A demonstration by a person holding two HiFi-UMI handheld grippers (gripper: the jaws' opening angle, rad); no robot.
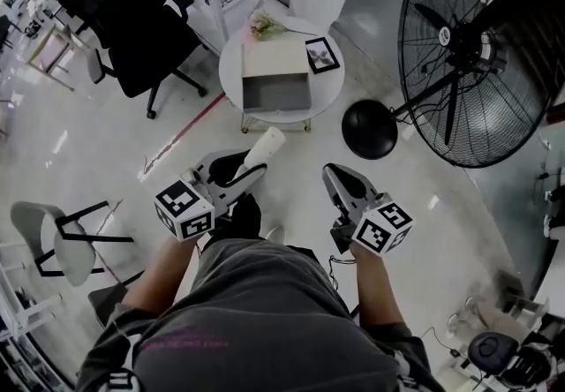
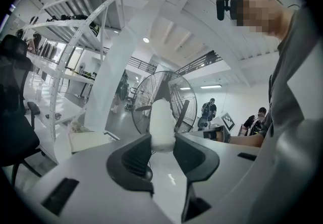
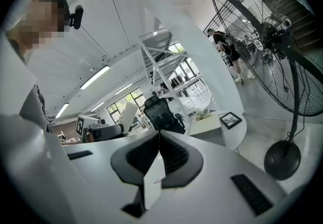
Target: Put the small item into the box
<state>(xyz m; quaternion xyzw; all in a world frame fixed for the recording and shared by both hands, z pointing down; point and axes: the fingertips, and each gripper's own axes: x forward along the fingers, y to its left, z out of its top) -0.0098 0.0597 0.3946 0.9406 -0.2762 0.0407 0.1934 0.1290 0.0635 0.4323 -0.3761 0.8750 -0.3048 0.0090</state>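
White cylinder (image 1: pixel 265 150), clamped by its near end in our left tongs (image 1: pixel 250 171) and jutting forward, may tip or slip out before reaching the open box (image 1: pixel 275 92) well ahead of both tongs; our right tongs (image 1: pixel 334 177) are closed together.

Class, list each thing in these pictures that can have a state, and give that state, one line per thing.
left gripper: jaws shut on the white tube, held in the air
right gripper: jaws shut on a white card
box: open, nothing seen inside
fan: upright, blades look still
picture frame: lying flat beside the box
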